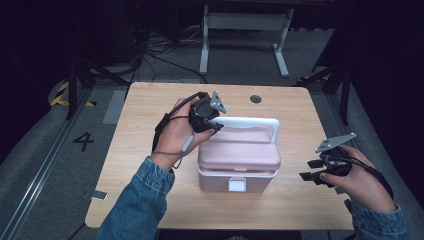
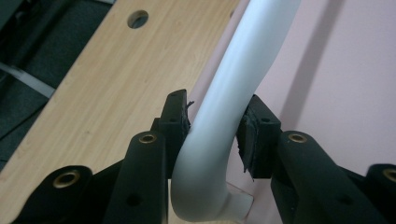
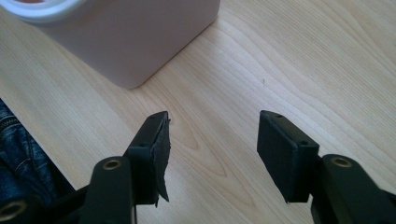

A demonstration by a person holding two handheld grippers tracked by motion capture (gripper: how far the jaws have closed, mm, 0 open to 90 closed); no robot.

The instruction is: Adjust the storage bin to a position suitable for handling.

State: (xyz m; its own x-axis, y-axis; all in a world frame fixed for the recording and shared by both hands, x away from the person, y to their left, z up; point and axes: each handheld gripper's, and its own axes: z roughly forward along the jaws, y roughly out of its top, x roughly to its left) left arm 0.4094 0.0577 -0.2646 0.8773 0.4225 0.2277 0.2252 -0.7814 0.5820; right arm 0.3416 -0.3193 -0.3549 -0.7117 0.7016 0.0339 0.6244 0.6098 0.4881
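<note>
A pink box [image 1: 238,165] with a white front latch [image 1: 237,184] stands in the middle of the table. Its white handle [image 1: 250,121] is raised over the lid. My left gripper [image 1: 214,123] is shut on the handle's left end; in the left gripper view both pads press the white handle [image 2: 224,121]. My right gripper [image 1: 311,170] hovers low over the table to the right of the box, open, with bare wood between its jaws [image 3: 212,140]. The right gripper view shows a corner of the pink box [image 3: 130,42] just ahead of that gripper.
The wooden table [image 1: 150,150] has a round cable hole [image 1: 255,99] near its far edge. Beyond it stands a white table frame [image 1: 245,30] on grey carpet, with cables on the floor. A small tag [image 1: 99,195] lies at the table's front left edge.
</note>
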